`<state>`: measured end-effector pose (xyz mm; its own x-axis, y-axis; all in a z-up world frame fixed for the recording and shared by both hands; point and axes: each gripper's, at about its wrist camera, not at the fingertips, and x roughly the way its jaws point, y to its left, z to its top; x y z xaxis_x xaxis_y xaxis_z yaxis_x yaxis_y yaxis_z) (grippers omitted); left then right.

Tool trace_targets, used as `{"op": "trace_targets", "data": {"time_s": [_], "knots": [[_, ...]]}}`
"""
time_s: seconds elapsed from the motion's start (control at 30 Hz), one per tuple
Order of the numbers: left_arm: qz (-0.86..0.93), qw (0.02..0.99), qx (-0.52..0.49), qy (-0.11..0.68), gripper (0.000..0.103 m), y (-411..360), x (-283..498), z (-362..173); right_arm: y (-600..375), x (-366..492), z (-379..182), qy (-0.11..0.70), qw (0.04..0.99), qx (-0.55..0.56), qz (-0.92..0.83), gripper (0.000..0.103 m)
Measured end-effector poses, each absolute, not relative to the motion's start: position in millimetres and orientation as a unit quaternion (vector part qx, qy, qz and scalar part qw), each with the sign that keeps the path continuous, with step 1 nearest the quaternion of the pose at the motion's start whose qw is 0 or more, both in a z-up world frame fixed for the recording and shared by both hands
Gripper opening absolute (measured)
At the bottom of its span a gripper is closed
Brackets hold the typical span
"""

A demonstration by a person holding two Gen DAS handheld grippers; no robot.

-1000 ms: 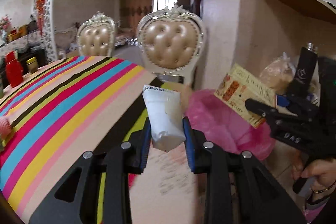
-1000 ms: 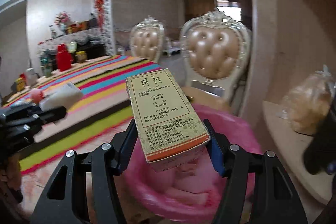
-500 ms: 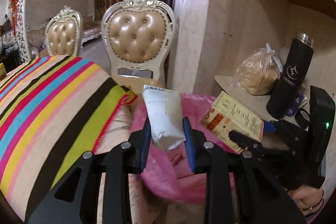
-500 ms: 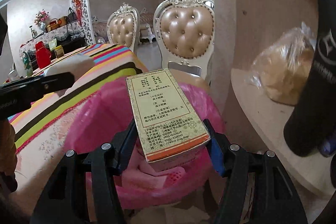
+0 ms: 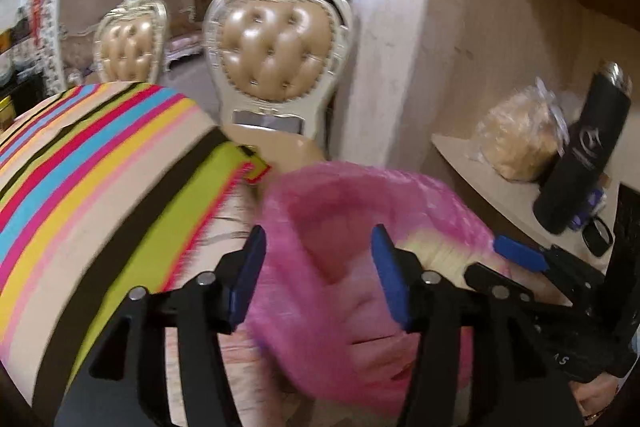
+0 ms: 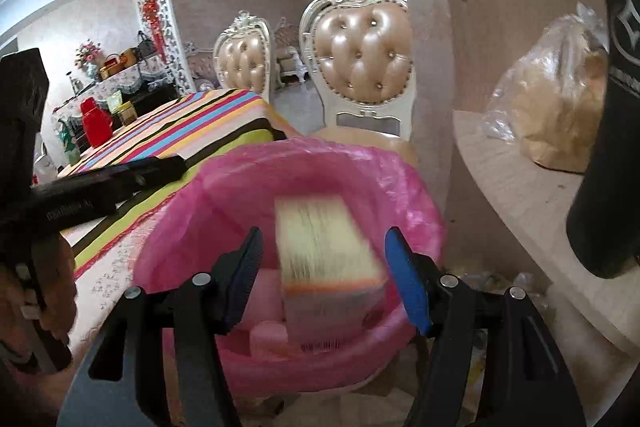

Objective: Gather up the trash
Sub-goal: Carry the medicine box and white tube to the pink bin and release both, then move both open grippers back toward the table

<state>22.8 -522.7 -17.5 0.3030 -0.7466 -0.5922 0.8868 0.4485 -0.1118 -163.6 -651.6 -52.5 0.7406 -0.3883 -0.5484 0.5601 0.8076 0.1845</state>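
Nearest in the right wrist view, the right gripper [image 6: 324,275] stands with its jaws spread wide and nothing between the blue pads; just ahead of them a yellowish carton [image 6: 326,247] shows as a motion-blurred streak, apart from both pads and over the open mouth of the pink-lined bin [image 6: 416,203], so it appears to be dropping in; the gripper sits above the rim presumably so that the release lands inside rather than on the floor. The left gripper [image 5: 318,271] is likewise wide and empty, poised over the same bin [image 5: 440,195]; the white piece visible low inside the liner [image 6: 266,297] may be trash already in, though blur makes that uncertain. In the left view the right gripper [image 5: 520,259] crowds in from the right over the same opening; the two tools are near each other, and a careless withdrawal could knock them together or snag the thin liner.

Beside the bin to the left, the table edge with its striped cloth [image 5: 100,179] comes close; to the right a low shelf [image 6: 512,179] carries a black flask [image 5: 580,151] and a clear bag of something tan [image 5: 520,139], both well within reach of a stray swing. Beyond the bin stands a tufted chair [image 6: 360,67], with a second chair [image 6: 242,63] further off; a red jug [image 6: 94,123] sits at the far end of the table.
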Motion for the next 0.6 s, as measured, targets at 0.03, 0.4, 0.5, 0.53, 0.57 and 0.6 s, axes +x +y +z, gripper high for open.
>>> {"op": "trace_targets", "data": {"time_s": [0.03,0.4,0.5,0.53,0.57,0.6], "knots": [[-0.503,0.806,0.113,0.290,0.065,-514.5,27.7,-13.8,-648.3,-160.8,-50.9,0.250,0.918,0.167,-0.258,0.073],[-0.359,0.899,0.107,0.227,0.096,-368.5,71.7,10.5,-608.9,-135.2,-28.6,0.236,0.935,0.134,-0.228,0.074],[-0.319,0.916,0.112,0.216,0.098,-329.6,80.6,11.3,-586.8,-117.1,-23.2,0.234,0.942,0.125,-0.204,0.082],[-0.303,0.922,0.116,0.212,0.098,-313.5,85.5,11.7,-575.9,-107.4,-21.9,0.237,0.946,0.121,-0.188,0.084],[-0.289,0.926,0.119,0.209,0.098,-299.0,90.4,12.1,-566.6,-101.1,-20.4,0.238,0.948,0.119,-0.177,0.084],[-0.275,0.931,0.122,0.207,0.098,-285.5,94.4,12.2,-550.6,-86.5,-19.0,0.243,0.951,0.114,-0.156,0.084]]}}
